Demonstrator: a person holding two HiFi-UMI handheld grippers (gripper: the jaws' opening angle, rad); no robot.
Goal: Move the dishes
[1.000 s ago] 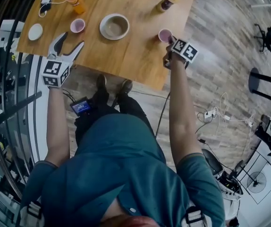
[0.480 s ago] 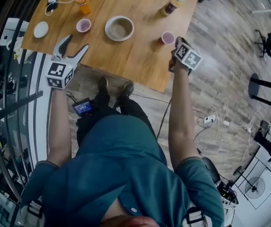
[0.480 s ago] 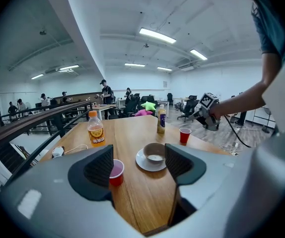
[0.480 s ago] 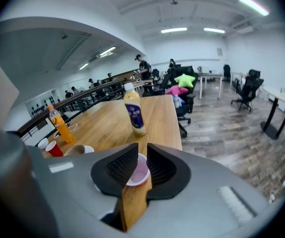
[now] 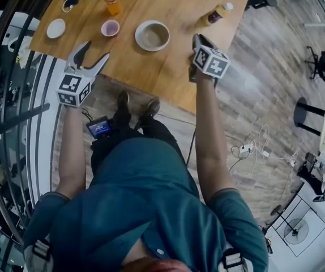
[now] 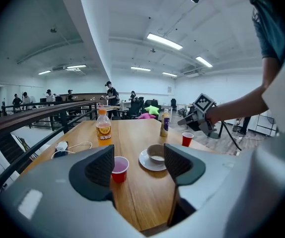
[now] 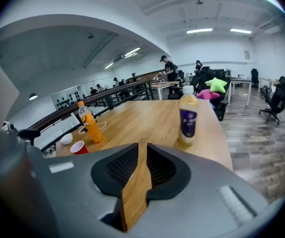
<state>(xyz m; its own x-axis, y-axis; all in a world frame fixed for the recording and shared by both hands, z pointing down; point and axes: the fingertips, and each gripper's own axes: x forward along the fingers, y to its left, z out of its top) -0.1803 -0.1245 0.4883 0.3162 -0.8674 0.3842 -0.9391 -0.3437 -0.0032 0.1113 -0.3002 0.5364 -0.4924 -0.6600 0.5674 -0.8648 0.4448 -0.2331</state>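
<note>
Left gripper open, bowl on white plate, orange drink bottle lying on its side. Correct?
No. The orange drink bottle stands upright, per the left gripper view. The left gripper is open and the bowl sits on the white plate.

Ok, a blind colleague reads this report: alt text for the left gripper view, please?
The left gripper, jaws wide apart and empty, looks over a wooden table. Beyond it stand a red cup, a bowl on a plate, an orange drink bottle and, by the right gripper, another red cup.

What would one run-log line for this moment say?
left claw: open, empty | right claw: shut, empty | bowl: not held
</note>
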